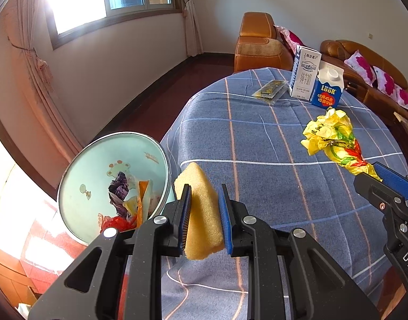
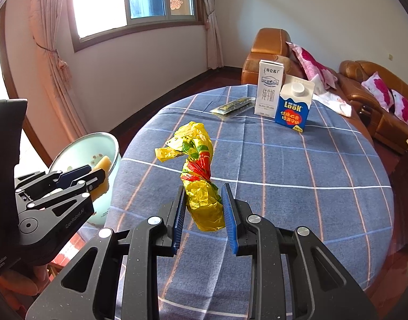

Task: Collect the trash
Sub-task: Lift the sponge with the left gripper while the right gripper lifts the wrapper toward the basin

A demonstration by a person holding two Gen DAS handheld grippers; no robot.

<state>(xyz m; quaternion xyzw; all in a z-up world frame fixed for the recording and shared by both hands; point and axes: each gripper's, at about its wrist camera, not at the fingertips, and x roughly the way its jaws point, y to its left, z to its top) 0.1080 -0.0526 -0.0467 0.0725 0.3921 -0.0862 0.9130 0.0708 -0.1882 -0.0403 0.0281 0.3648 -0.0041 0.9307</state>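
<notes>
Trash is on the move, and the collection looks partway through: the pale green basin (image 1: 97, 176) off the edge of the surface (image 1: 270, 146) already holds a heap of crumpled wrappers (image 1: 124, 200), purple, orange and red. Left on the checked cloth at the far side stand a tall white milk carton (image 2: 269, 90) and a blue carton (image 2: 293, 106) touching side by side, with a flat packet (image 2: 232, 106) lying just beside them; whether those cartons count as rubbish I cannot say from here. Both grippers are loaded! The left gripper (image 1: 204, 213) is clenched on a yellow sponge (image 1: 201, 210), squeezed between its blue pads, tilted downward and carried right beside the basin's rim, over the edge of the surface. The right gripper (image 2: 204, 213) grasps a twisted yellow plastic bag (image 2: 201, 176) by its lower end, the crinkled top standing up clear of the cloth, angled down over the middle of the surface, well short of the basin.
</notes>
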